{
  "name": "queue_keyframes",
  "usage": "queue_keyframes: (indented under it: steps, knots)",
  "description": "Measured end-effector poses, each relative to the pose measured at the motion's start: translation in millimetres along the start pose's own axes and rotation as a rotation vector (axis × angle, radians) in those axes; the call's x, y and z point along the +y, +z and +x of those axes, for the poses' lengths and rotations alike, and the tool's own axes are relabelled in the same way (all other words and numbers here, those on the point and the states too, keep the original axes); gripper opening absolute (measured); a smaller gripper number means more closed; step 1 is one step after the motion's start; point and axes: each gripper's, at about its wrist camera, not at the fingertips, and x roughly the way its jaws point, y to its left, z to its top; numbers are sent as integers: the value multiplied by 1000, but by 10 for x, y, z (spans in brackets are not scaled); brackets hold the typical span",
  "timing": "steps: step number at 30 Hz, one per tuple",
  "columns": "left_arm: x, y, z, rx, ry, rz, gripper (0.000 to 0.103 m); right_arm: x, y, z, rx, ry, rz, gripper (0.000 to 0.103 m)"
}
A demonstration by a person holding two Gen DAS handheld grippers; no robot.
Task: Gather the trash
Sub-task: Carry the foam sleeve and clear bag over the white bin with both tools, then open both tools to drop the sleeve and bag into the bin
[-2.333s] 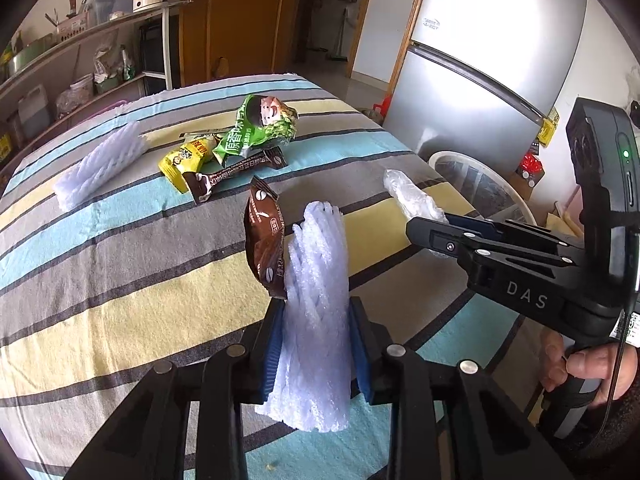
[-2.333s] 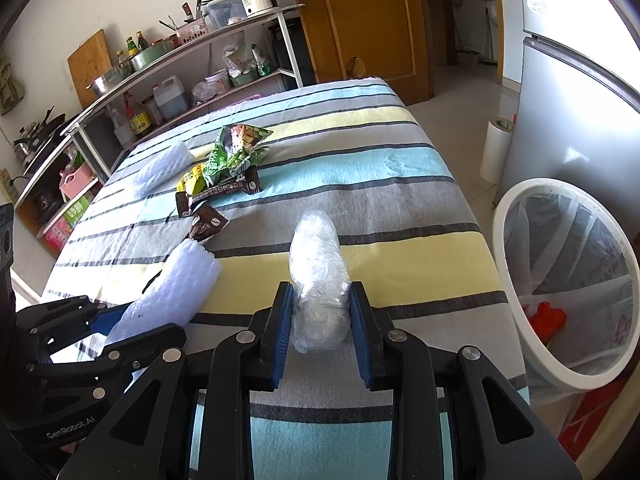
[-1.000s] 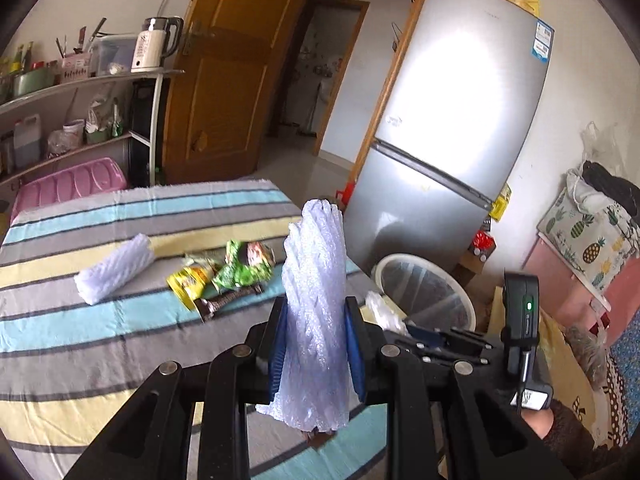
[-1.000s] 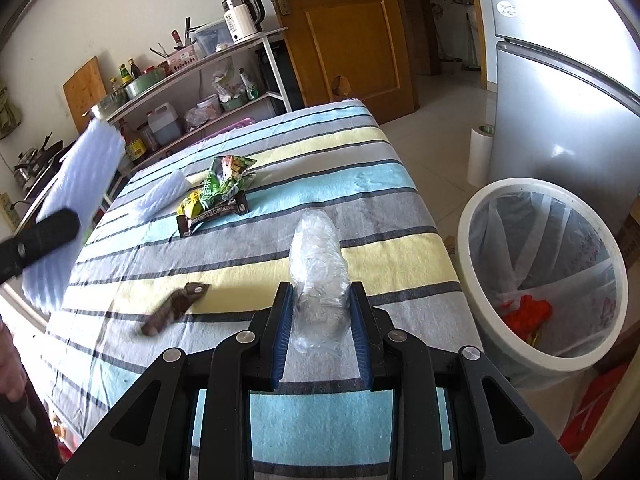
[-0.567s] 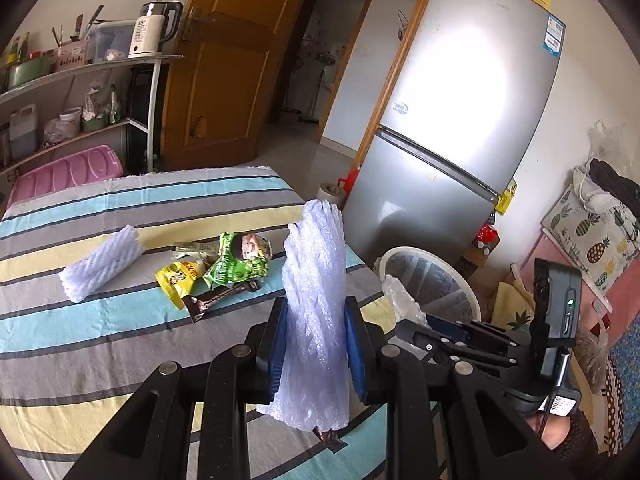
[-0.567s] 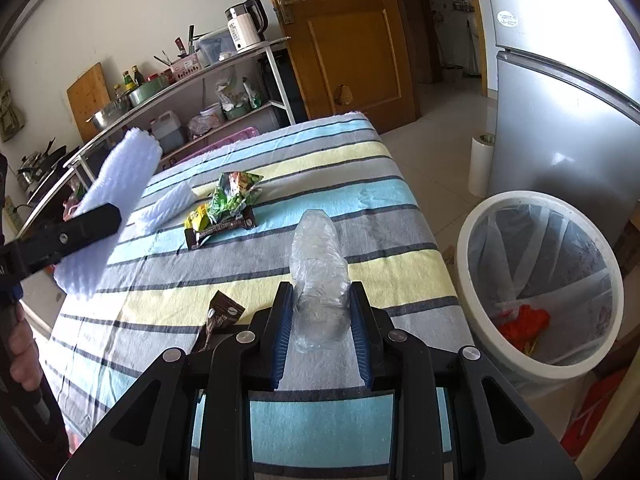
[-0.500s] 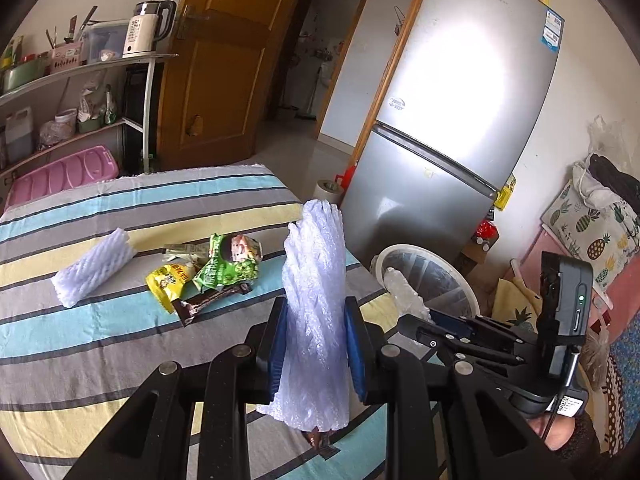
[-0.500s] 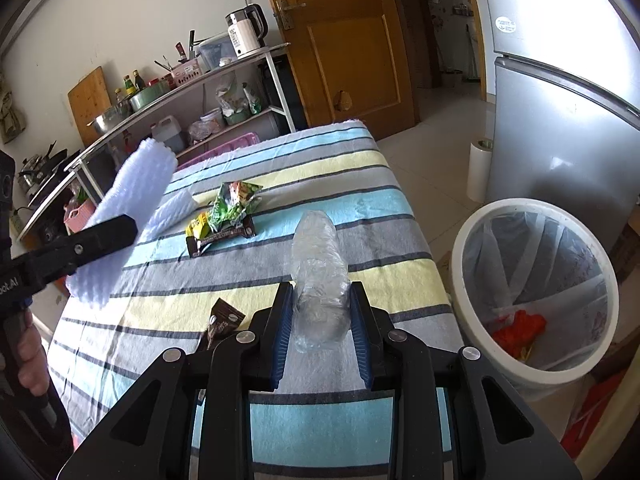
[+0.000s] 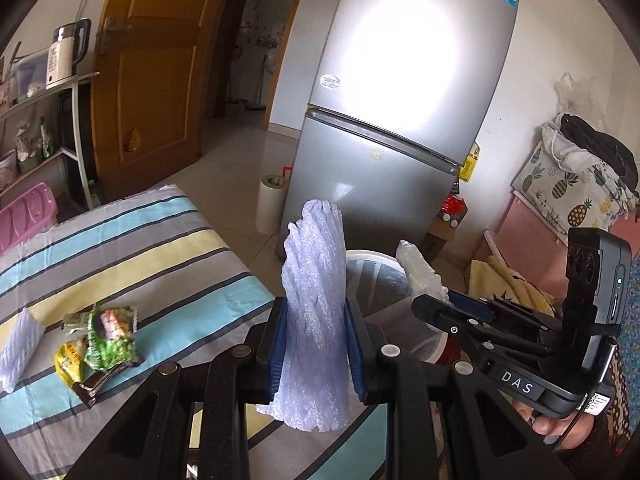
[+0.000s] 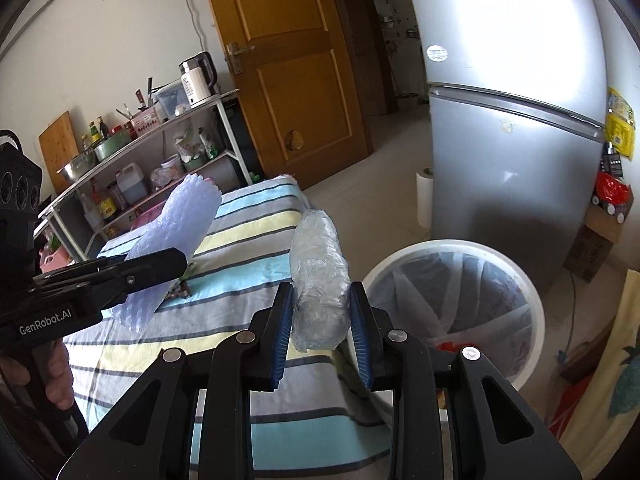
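Room: a kitchen-like room is shown, with a silver fridge (image 9: 404, 104), a wooden door (image 10: 292, 68) and a metal shelf rack (image 10: 160, 128) carrying a kettle (image 10: 196, 76).
Surface: a surface (image 9: 132, 240) covered by a striped cloth in blue, yellow and grey is seen at the left of both views.
Foam sleeve: a white foam net sleeve (image 9: 316, 320) is clamped upright between the blue pads of the left tool (image 9: 316, 344), raised above the edge of the surface.
Plastic wrap: a crumpled clear plastic roll (image 10: 318, 280) is pinched between the pads of the right tool (image 10: 320, 328), held in the air just beside the bin.
Bin: a white trash bin (image 10: 536, 308) lined with a clear bag is placed on the floor beside the surface, in front of the fridge; something red is seen inside.
Remaining trash: a green snack wrapper (image 9: 110, 332), a yellow wrapper (image 9: 70, 364) and a dark bar wrapper (image 9: 94, 386) are bunched together on the surface, touching one another.
Second sleeve: another foam sleeve (image 9: 18, 344) is left lying just beside them, nearer the edge of the view.
Floor: a paper roll (image 9: 272, 200) is stood upright by the fridge.
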Motion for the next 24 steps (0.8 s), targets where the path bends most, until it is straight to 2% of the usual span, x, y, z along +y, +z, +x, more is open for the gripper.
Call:
queue_keyframes:
  steps: [5,11,19,24]
  knots:
    - [-264,120,294,30,-48,33,27,-311,65,-90,-13,-55,27,29]
    - [-506,164,663,93,-81,71,27,-629,27,-74,12,-115,56,29]
    - [-692,76,1121,167,-69,109,27,-941,-108,142,92,-166,97,29]
    - [-678,4,1337,214,-41,107,28,-1079,-189,294,132,-191,118,29]
